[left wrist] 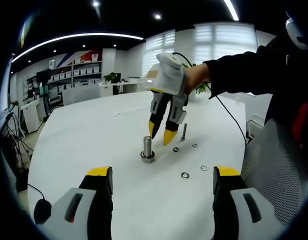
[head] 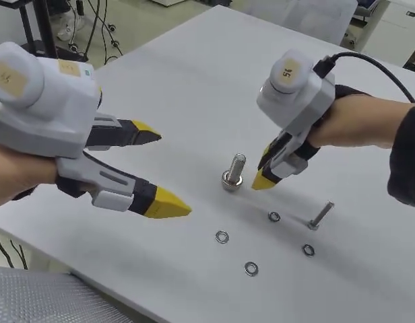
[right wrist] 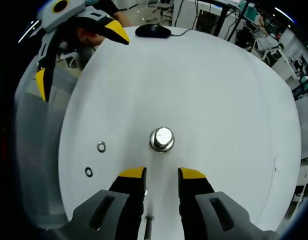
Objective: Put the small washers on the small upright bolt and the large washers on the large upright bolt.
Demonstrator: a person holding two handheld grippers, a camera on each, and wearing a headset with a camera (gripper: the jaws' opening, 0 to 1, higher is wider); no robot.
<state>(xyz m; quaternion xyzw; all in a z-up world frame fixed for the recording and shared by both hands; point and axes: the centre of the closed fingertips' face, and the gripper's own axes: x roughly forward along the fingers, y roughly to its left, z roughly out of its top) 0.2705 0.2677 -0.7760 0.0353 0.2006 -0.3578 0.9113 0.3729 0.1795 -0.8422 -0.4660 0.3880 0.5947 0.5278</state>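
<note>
Ring washers (head: 221, 237) on matte table (head: 194, 81), L gripper (head: 175, 173) jaws wide, R gripper (right wrist: 162, 173) jaws ajar

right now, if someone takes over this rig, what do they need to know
Left gripper: open, empty, held above the table, clear of the parts.
Right gripper: fingers apart, nothing between them, tips right beside the large bolt.
Parts: the large bolt stands upright mid-table, with the small bolt upright to its right. Four washers lie loose and flat on the table near the bolts.
Done: no washer on the small bolt. I cannot tell whether one sits at the large bolt's base.
Left: sort the four washers by size and put each on its matching bolt.
</note>
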